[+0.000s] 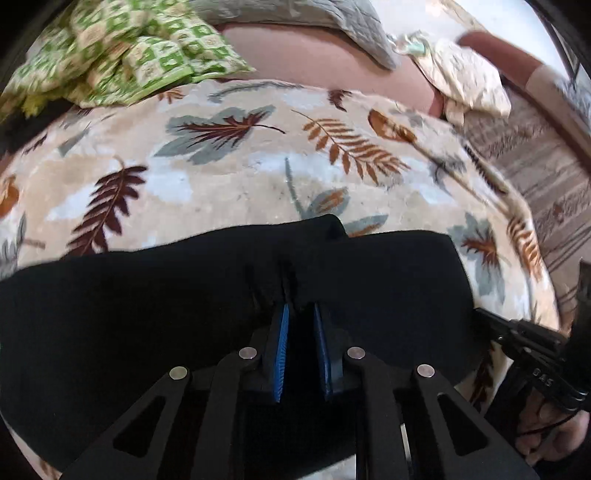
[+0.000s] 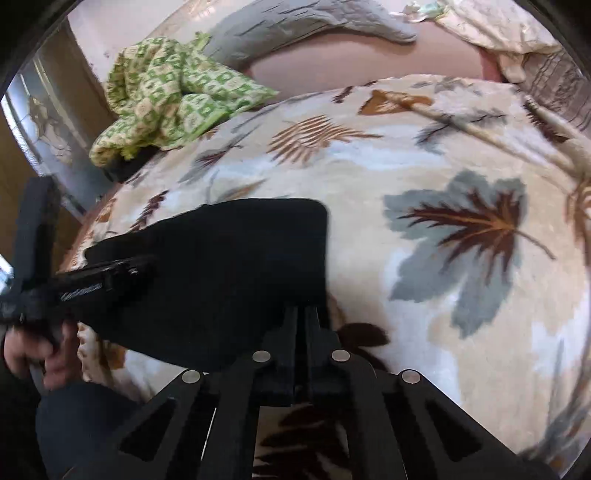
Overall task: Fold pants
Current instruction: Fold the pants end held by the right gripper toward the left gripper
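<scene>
The black pants (image 1: 184, 314) lay folded on the leaf-print blanket (image 1: 240, 177) — left gripper (image 1: 300, 314) pinching a fold at six o'clock, right gripper (image 2: 306, 314) pressed together at their edge, probably to drag them.

We look through two fisheye cameras, one behind each tool, both tilted steeply down and close over the bed. The left view faces across the leaf-print blanket (image 1: 229, 173) toward the green checked cloth (image 1: 122, 55). The right view faces the same way from further right. Both share the black pants (image 2: 229, 266), the blanket and the grey pillow (image 2: 295, 26).
</scene>
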Available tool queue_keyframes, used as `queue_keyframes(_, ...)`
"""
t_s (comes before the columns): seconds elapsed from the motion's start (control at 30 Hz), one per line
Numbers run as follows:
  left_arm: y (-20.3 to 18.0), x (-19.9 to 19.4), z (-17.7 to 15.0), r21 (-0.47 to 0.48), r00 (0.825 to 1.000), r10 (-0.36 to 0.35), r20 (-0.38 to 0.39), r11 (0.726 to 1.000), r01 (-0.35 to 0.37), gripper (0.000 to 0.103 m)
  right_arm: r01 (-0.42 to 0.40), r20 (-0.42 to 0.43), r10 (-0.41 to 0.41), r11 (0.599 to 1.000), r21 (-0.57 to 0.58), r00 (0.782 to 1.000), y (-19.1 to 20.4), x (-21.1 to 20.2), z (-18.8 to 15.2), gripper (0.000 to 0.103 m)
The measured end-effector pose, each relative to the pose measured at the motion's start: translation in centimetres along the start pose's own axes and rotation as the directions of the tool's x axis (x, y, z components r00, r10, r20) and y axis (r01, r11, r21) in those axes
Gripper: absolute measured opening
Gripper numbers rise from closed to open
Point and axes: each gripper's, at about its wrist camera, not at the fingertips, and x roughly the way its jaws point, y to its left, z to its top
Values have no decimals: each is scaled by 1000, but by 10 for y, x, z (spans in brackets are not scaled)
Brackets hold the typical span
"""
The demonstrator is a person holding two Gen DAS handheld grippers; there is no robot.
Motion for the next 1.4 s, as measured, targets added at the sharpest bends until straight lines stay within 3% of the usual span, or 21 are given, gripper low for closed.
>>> queue_keyframes(0.07, 0, 1, 0, -22, 1000, -1, 6, 1000, 1, 16, -57, 3, 57, 998, 31, 998, -9, -1, -1, 1)
queue_keyframes(0.13, 0, 1, -1, -34, 1000, -3, 11, 999, 4, 16, -150, 10, 149, 985, 83, 989, -18, -6, 2, 8)
queue_keyframes(0.2, 1, -1, -7, -37, 1000, -9, 17, 999, 9, 16, -211, 75, 205, 974, 81, 976, -21, -10, 17, 9)
queue_keyframes(0.33, 3, -15, -31, -34, 999, -10, 43, 999, 12, 15, -201, 156, 202, 979, -18, 967, -14, -11, 47, 9)
queue_keyframes(0.4, 4, -18, -35, -48, 999, -11, 53, 999, 14, 16, -211, 101, 215, 976, -51, 971, -7, 13, 61, 9)
queue_keyframes(0.47, 5, -19, -37, -64, 998, -12, 57, 998, 15, 16, -172, -12, 171, 983, -61, 985, -7, 50, 61, 7)
queue_keyframes(0.53, 5, -20, -40, -65, 997, -9, 74, 998, 13, 16, -195, 27, 197, 979, -58, 980, -8, 53, 59, 7)
queue_keyframes(0.8, 5, -21, -45, -109, 994, 4, 108, 994, 8, 16, -251, 50, 251, 968, -22, 967, -17, 44, 52, 15)
queue_keyframes(0.9, 1, -22, -47, -115, 992, -5, 127, 993, 20, 25, -252, 54, 256, 965, -73, 965, -9, 40, 51, 32)
queue_keyframes(0.93, 0, -23, -47, -109, 991, -15, 131, 994, 29, 35, -254, 51, 259, 963, -94, 964, -3, 41, 51, 44)
queue_keyframes(0.97, -3, -23, -47, -88, 990, -43, 134, 995, 55, 51, -257, 49, 264, 959, -116, 963, 2, 40, 51, 57)
queue_keyframes(1.03, -14, -23, -48, -35, 989, -61, 137, 997, 67, 66, -250, 40, 261, 952, -179, 965, 15, 39, 47, 70)
queue_keyframes(1.1, -19, -26, -48, -15, 989, -24, 147, 1000, 27, 63, -198, 54, 217, 950, -242, 975, 26, 38, 41, 71)
queue_keyframes(1.2, -12, -49, -55, -34, 978, -54, 203, 997, 62, 63, -167, 89, 196, 950, -263, 977, 29, 32, 36, 71)
queue_keyframes(1.3, 21, -81, -75, -141, 955, -50, 293, 985, 95, 79, -203, 124, 233, 955, -215, 965, 22, 20, 39, 70)
queue_keyframes(1.4, 60, -100, -100, -286, 949, -10, 314, 952, 105, 82, -218, 210, 259, 955, -203, 943, 16, 3, 41, 70)
